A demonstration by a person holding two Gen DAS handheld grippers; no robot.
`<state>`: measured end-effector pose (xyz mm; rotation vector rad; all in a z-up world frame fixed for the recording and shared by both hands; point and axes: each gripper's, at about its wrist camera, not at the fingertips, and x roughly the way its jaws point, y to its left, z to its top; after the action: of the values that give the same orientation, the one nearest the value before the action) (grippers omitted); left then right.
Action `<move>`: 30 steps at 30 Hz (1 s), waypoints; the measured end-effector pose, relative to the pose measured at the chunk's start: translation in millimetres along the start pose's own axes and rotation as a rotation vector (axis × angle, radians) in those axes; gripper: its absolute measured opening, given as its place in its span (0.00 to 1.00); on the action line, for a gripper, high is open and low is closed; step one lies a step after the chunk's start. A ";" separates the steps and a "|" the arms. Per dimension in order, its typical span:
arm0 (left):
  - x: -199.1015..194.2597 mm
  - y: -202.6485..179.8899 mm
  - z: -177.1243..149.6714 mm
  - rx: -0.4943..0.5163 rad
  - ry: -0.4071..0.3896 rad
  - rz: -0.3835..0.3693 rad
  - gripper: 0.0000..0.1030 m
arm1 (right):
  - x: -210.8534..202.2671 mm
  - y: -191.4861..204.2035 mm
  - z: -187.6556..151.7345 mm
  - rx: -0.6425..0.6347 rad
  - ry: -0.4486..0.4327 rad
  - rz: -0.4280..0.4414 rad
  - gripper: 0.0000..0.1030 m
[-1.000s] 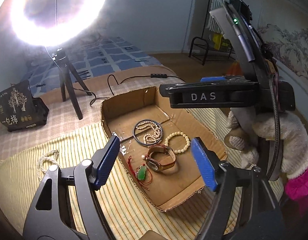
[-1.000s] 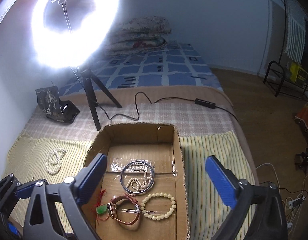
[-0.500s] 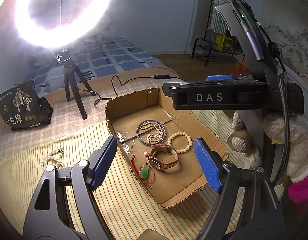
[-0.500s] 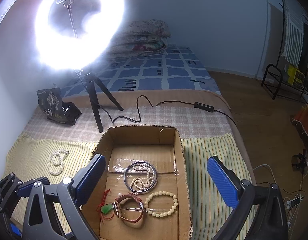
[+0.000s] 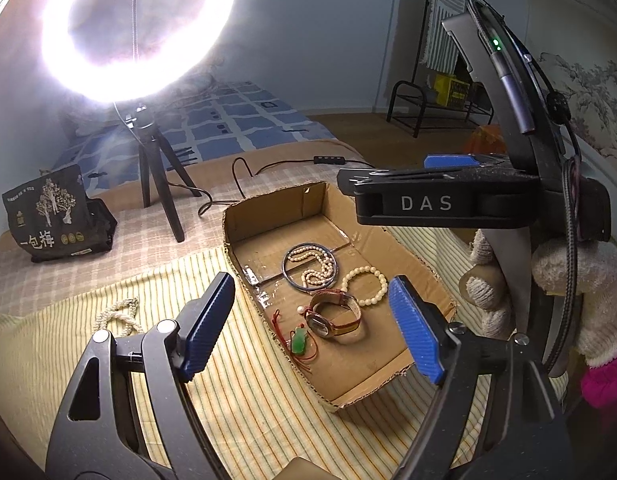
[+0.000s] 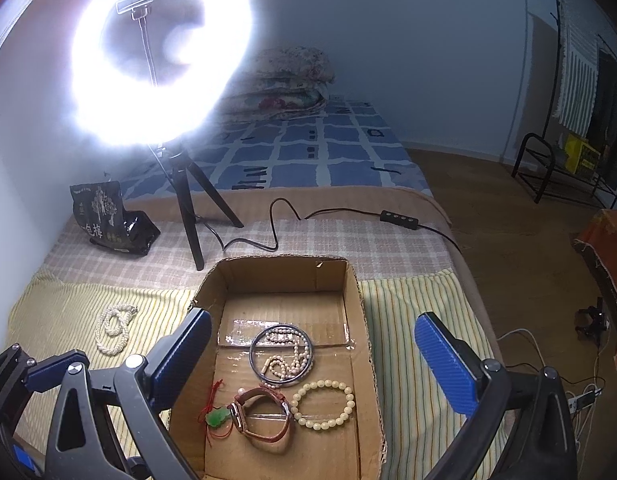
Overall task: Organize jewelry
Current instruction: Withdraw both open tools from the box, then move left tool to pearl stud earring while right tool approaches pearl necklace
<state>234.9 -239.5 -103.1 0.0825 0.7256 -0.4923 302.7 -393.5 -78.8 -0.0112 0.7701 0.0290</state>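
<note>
An open cardboard box (image 5: 268, 204) (image 6: 276, 276) lies on a striped cloth. It holds a dark bangle (image 5: 284, 268) (image 6: 252, 356) around a pearl strand (image 5: 316, 276), a cream bead bracelet (image 5: 384, 284) (image 6: 350, 400), a brown-strapped watch (image 5: 322, 326) (image 6: 236, 416) and a green pendant on red cord (image 5: 298, 340) (image 6: 218, 416). A white pearl necklace (image 5: 116, 316) (image 6: 112, 328) lies on the cloth left of the box. My left gripper (image 5: 310, 282) hovers open over the box's near-left corner. My right gripper (image 6: 312, 316), in a gloved hand (image 5: 568, 272), hangs open above the box, holding nothing.
A lit ring light on a black tripod (image 5: 160, 184) (image 6: 188, 216) stands behind the box, its cable and controller (image 6: 400, 216) trailing right. A black printed bag (image 5: 52, 216) (image 6: 108, 212) sits at the back left. The bed edge drops off to the right, onto wooden floor.
Both views have drifted only slightly. The left jaws stand a little wider than a second ago. The jewellery lies as before.
</note>
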 end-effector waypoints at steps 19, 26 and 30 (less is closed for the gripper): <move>-51.8 52.1 -17.9 -0.042 -0.025 0.074 0.79 | -14.9 49.3 -1.1 -0.116 0.041 -0.034 1.00; -77.4 96.2 -36.8 -0.075 -0.016 0.142 0.79 | -24.2 75.4 -1.9 -0.141 0.037 0.014 1.00; -90.7 123.4 -50.9 -0.097 -0.005 0.184 0.79 | -28.9 93.7 -4.1 -0.147 0.035 0.063 1.00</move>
<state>202.2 -81.7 -93.6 0.0572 0.7284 -0.2810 276.2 -300.6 -61.6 -0.1274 0.8015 0.1458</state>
